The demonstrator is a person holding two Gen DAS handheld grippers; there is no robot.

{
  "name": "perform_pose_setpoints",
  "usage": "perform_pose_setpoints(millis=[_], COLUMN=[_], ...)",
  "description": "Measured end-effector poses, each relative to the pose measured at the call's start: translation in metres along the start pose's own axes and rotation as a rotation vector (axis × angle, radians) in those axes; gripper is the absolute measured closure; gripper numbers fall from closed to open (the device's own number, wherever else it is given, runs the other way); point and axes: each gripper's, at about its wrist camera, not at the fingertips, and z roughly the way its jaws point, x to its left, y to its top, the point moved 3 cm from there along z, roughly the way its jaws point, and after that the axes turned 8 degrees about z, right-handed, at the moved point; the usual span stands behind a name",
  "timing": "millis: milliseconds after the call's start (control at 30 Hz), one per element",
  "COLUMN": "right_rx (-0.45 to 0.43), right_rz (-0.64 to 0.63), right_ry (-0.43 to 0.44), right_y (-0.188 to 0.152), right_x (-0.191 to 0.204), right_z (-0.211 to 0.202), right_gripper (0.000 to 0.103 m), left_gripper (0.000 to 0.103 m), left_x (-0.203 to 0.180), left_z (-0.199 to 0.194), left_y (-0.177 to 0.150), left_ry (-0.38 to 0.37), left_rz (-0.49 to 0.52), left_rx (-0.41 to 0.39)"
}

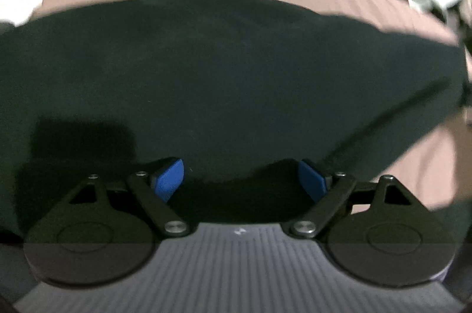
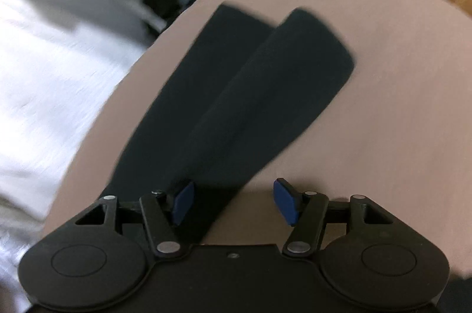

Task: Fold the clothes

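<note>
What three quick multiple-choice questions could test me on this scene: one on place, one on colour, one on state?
1. Where does the dark garment lie?
A. On the tan surface
B. On the wooden floor
C. In a basket

2. What colour are the pads of the left hand-held gripper?
A. Red
B. Blue
C. Yellow

3. How does the right hand-held gripper stand?
A. Shut on the garment
B. Shut on nothing
C. Open

Answers: A, tan cloth shows all around the garment; B, both pads are plainly blue; C, its pads stand apart, gripping nothing.
</note>
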Motion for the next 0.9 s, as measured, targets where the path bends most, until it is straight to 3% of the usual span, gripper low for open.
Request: perform_pose_setpoints(millis=[33,100,200,300,433,467,500,533,567,600,667,767,833,900], right_rx=[-0.047,-0.149,-0.319,-0.344,-0.034,-0.031,-0.035,-0.065,-0.118,-0.189,-0.294,-0.365,-0.373,-0.366], right_rz=[-0.076,-0.232,-0.356,-0.401,-0.167,-0.145,-0.140,-0.187,-0.238,-0.289,-0.324,-0.304,-0.396,-0.531], right_ry=[-0.020,-0.052,0.040,-0.013,-0.187,-0.188,-0.195,-0.221,-0.252,-0.268,-0.258,-0.162,-0.114,-0.091], right_y=[-0.002,-0.007,-0.021,-0.027,-0.017,-0.017,-0.016,-0.017,-0.021,-0.026,-0.026,-0.023,-0.024,-0.031], right_x=[0.008,0.025,0.047,0.040,-0.008,-0.010,-0.009,0.001,0.010,0.019,0.022,0.030,0.048,0.071], right_z=[0.002,0.002,-0.049,-0.082,-0.027,-0.027,-0.030,-0.039,-0.049,-0.062,-0.074,-0.087,-0.083,-0.074], right_gripper=[0.048,0.095,0.096,0.096,0.094,0.094,0.084,0.067,0.058,0.042,0.038,0.038,0.038,0.037], left_gripper=[0.015,0.015,0.015,0.014,0.013,0.013,0.013,0.013,0.013,0.013,0.013,0.013,0.013,0.013], left_x=[-0.007,-0.010,0.001,0.003,-0.001,-0.004,-0.005,-0.003,0.001,0.005,0.026,0.079,0.122,0.171], left_z=[-0.003,-0.005,-0.015,-0.012,-0.002,-0.001,-0.005,-0.010,-0.017,-0.025,-0.043,-0.068,-0.076,-0.076], left_y=[-0.003,-0.003,-0.004,0.004,-0.001,-0.001,-0.003,-0.004,-0.006,-0.009,-0.015,-0.025,-0.025,-0.017], left_ry=[0.017,0.027,-0.012,-0.061,-0.058,-0.049,-0.042,-0.043,-0.050,-0.059,-0.076,-0.049,0.058,0.204], left_rz=[0.035,0.047,0.001,-0.057,-0.035,-0.015,0.010,0.028,0.038,0.043,0.009,-0.078,-0.089,-0.110], left_rx=[-0.001,0.005,0.005,-0.007,-0.003,-0.001,0.003,0.007,0.009,0.008,-0.017,-0.086,-0.120,-0.101])
